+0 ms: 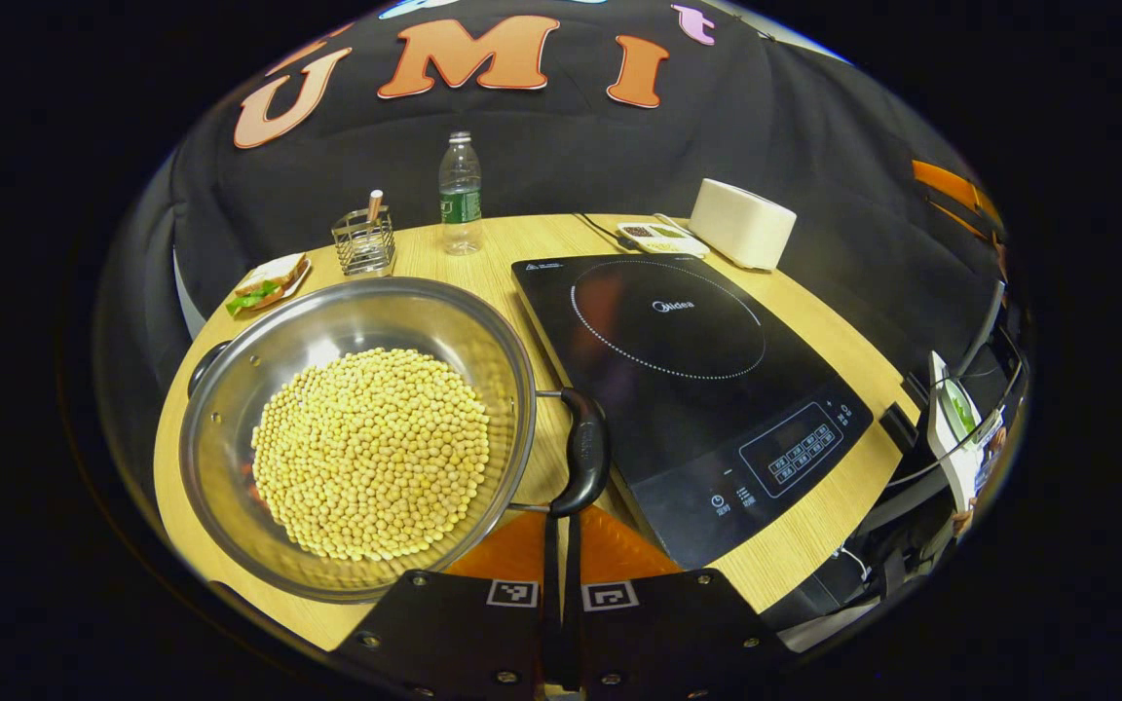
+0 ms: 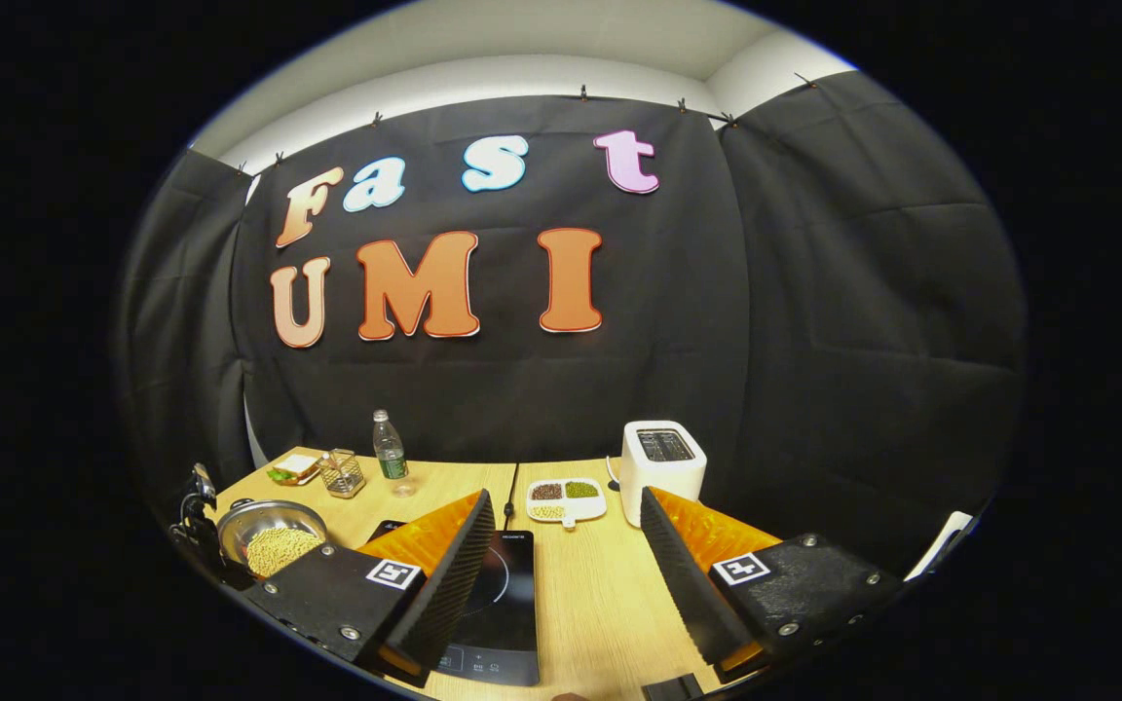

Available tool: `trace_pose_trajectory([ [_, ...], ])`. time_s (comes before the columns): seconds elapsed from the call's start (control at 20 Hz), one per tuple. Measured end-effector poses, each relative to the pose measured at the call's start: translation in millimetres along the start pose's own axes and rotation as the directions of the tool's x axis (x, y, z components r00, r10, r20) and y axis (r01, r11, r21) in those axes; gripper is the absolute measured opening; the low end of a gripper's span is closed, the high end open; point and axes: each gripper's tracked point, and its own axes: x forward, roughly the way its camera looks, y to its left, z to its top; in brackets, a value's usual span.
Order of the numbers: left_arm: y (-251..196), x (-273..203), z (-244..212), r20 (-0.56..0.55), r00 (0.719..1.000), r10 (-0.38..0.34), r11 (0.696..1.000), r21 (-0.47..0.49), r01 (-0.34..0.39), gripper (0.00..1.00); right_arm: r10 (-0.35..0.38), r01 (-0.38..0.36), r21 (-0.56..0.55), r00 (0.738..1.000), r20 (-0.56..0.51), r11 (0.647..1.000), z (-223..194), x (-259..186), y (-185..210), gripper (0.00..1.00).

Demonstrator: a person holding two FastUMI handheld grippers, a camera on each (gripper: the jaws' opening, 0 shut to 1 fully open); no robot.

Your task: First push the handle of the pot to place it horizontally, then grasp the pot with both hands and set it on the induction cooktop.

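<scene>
in the left gripper view the left tool sits low in front with its two fingers pressed together, a thin dark slit between them, holding nothing. their tips reach up to the near end of the pot's black handle; whether they touch it i cannot tell. the handle hangs on two wire arms at the right side of the pot, a wide steel bowl holding a heap of yellow beans. the pot stands on the wooden tabletop just left of the black induction cooktop, not on it. a second dark handle peeks out at the pot's far left rim.

behind the pot stand a wire holder, a water bottle and a small plate of food; behind the cooktop sit a white toaster and a divided dish.

in the right gripper view the right tool is spread wide and empty, fingers well apart above the tabletop and the cooktop's right edge, with the pot far off to the left.
</scene>
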Motion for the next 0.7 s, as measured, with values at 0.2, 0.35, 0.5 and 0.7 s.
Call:
trace_pose_trajectory([
  [0.2,-3,10,8,0.005,1.000,-0.004,1.000,0.009,0.004,0.02,-0.011,0.011,0.003,1.000,-0.002,1.000,-1,1,-4,0.94],
  [0.35,-2,17,13,0.007,1.000,-0.010,1.000,0.009,0.010,0.02,-0.012,0.012,-0.002,1.000,-0.005,1.000,-1,1,-3,0.94],
  [0.5,-3,22,19,0.011,1.000,-0.014,1.000,0.012,0.014,0.04,-0.015,0.015,-0.008,1.000,-0.008,1.000,-2,3,-3,0.94],
  [0.7,-3,29,25,0.016,1.000,-0.020,1.000,0.012,0.020,0.02,-0.022,0.022,-0.012,1.000,-0.015,1.000,-4,6,-4,0.94],
])
